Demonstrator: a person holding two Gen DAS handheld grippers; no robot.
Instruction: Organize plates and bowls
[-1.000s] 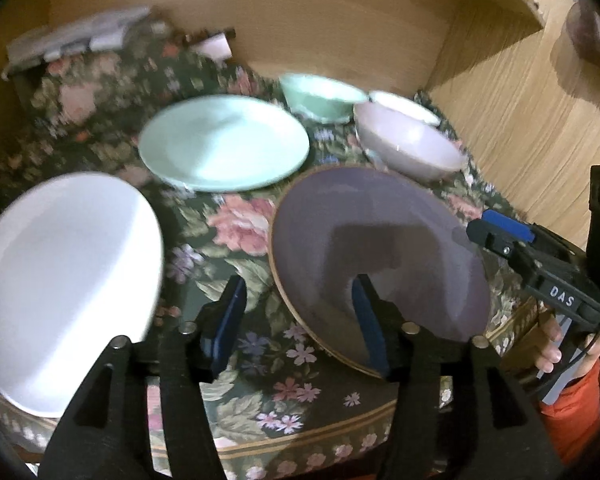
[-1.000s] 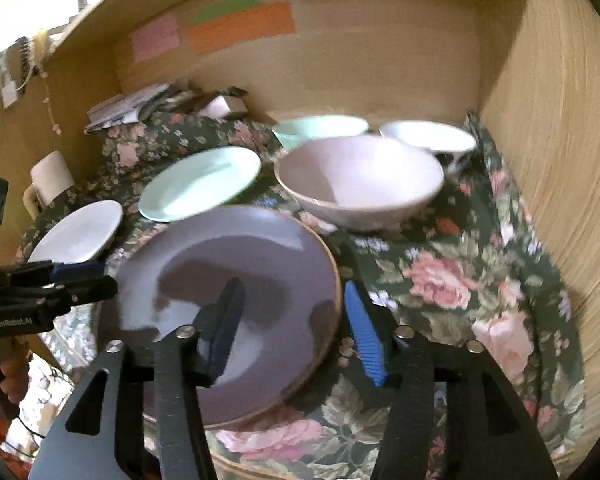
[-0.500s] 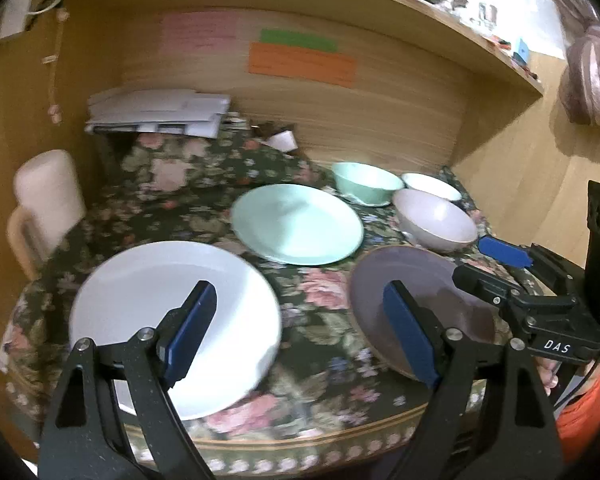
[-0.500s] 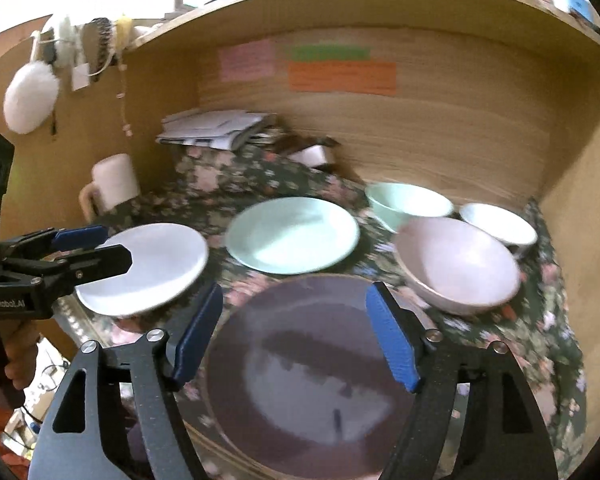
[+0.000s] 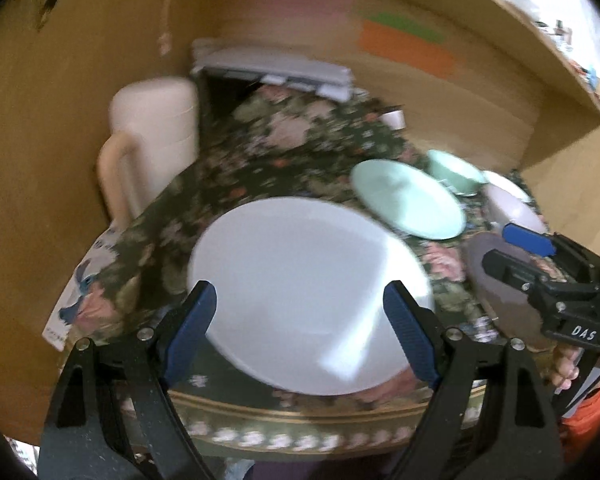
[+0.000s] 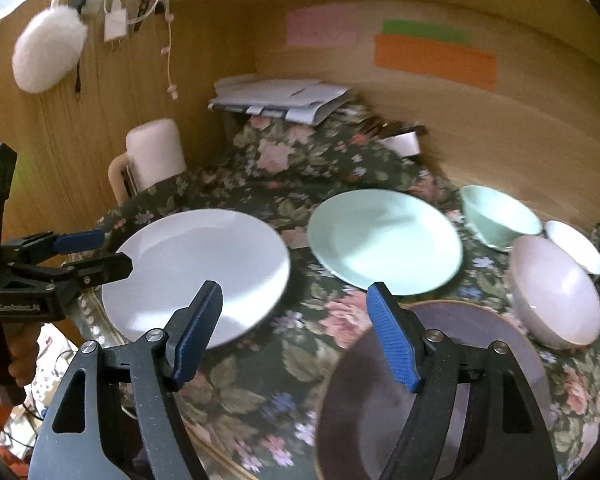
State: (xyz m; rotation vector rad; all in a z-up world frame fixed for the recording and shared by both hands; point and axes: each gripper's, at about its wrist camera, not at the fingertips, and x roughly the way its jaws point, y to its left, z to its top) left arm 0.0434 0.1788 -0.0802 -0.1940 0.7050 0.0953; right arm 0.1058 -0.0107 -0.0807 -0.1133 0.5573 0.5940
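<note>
Since both tools stand open and empty, left tool (image 5: 300, 320) over the white plate (image 5: 304, 280) at the counter (image 6: 260, 380) front edge, right tool (image 6: 296, 320) near the brown plate (image 6: 380, 420), we judge the plates stiff, slick, breakable; pinch at the rim.

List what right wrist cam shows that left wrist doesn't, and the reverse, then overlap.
Right wrist only: white fluffy puff hanging on the wall, and the left gripper seen from the side, open.

Left wrist only: a printed card with a blue cartoon figure at the table edge, and the right gripper from the side.

Both: white plate, mint plate, mint bowl, pink bowl, purple plate, cream mug, paper stack.
</note>
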